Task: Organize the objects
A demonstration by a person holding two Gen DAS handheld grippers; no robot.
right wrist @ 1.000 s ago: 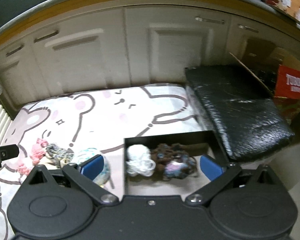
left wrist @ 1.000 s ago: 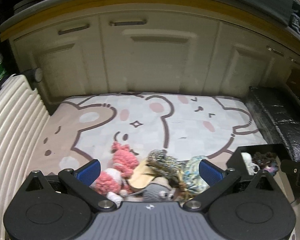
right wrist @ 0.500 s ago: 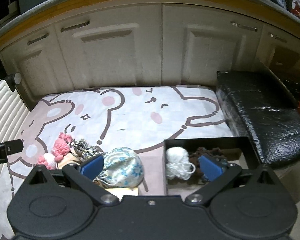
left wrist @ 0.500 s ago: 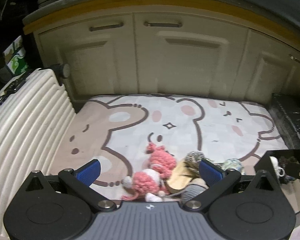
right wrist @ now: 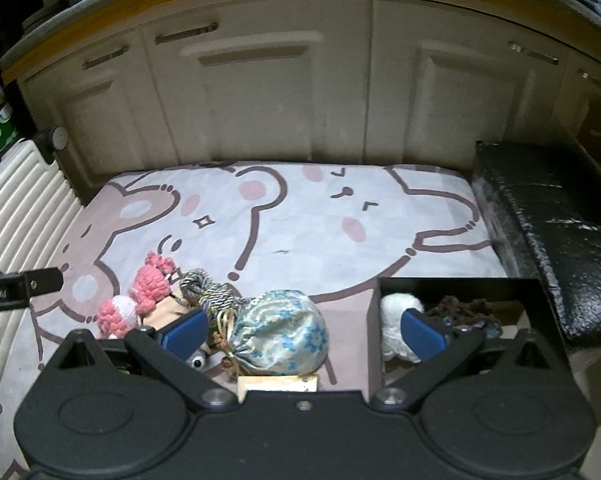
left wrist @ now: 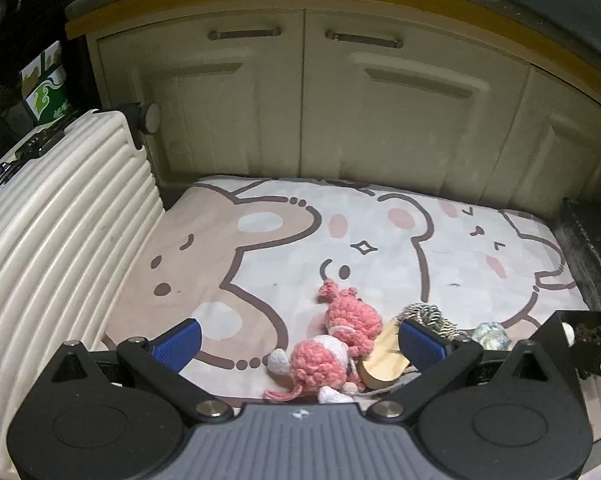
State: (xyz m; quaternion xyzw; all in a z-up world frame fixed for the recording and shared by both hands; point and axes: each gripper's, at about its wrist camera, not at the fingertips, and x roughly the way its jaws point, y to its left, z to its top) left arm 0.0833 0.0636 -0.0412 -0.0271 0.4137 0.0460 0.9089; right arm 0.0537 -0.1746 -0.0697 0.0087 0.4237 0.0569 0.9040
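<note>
A heap of small items lies on the cartoon-printed mat point(left wrist: 284, 248) point(right wrist: 300, 220). It holds a pink crocheted doll point(left wrist: 336, 344) point(right wrist: 140, 296), a striped yarn bundle point(left wrist: 428, 316) point(right wrist: 208, 288), a wooden piece point(left wrist: 380, 360) and a blue floral pouch point(right wrist: 280, 332) point(left wrist: 490, 336). My left gripper point(left wrist: 300, 346) is open above the pink doll. My right gripper point(right wrist: 302, 330) is open over the pouch. Right of the heap stands a black box point(right wrist: 536, 300) point(left wrist: 556, 328) holding white yarn point(right wrist: 396, 316) and dark yarn point(right wrist: 464, 312).
A ribbed cream suitcase point(left wrist: 48, 248) point(right wrist: 16, 220) flanks the mat on the left. A black cushion point(right wrist: 556, 240) lies on the right. Cream cabinet doors point(left wrist: 300, 100) close the back. The far half of the mat holds nothing.
Both grippers have swung left: the left one from the middle of the heap to the pink doll, the right one from over the black box to the floral pouch. Both stayed open.
</note>
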